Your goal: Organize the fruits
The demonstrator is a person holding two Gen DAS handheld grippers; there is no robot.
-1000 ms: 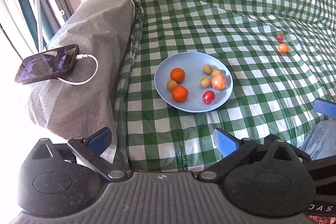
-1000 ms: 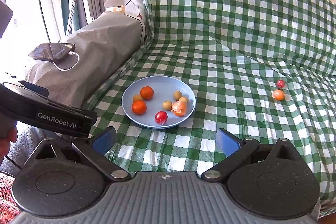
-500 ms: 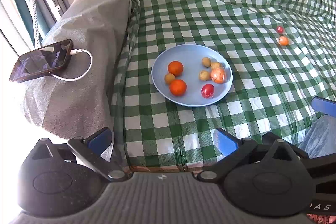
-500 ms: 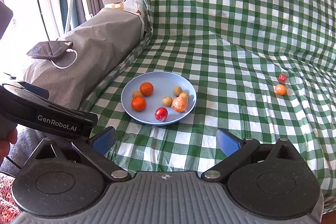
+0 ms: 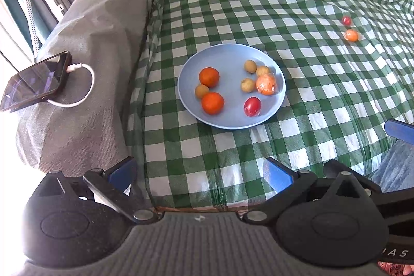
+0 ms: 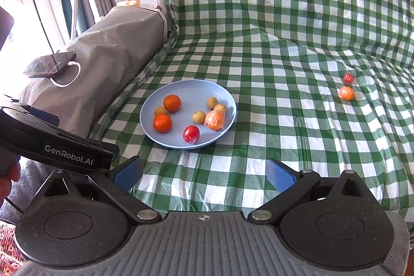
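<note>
A light blue plate (image 5: pixel 233 120) (image 6: pixel 160 139) rests on the green checked cloth. It holds two oranges (image 5: pixel 209 76) (image 6: pixel 162 122), a wrapped orange fruit (image 5: pixel 266 84) (image 6: pixel 214 120), a wrapped red fruit (image 5: pixel 252 106) (image 6: pixel 191 133) and several small tan fruits (image 5: pixel 250 66). Off to the right on the cloth lie a small red fruit (image 5: pixel 346 20) (image 6: pixel 348 77) and a small orange fruit (image 5: pixel 351 35) (image 6: pixel 346 92). My left gripper (image 5: pixel 199 172) hangs open and empty near the cloth's front edge. My right gripper (image 6: pixel 204 172) is open and empty too, well short of the plate.
A phone (image 5: pixel 33 80) (image 6: pixel 49 64) on a white charging cable (image 5: pixel 80 84) lies on the grey-covered armrest (image 5: pixel 85 48) at left. The left gripper's body (image 6: pixel 51 144) crosses the right wrist view at lower left. Denim-clad leg (image 5: pixel 396 167) at right.
Both grippers have drawn back slightly from the couch, so the plate sits a little farther away in view. Both stay open. No fruit has moved.
</note>
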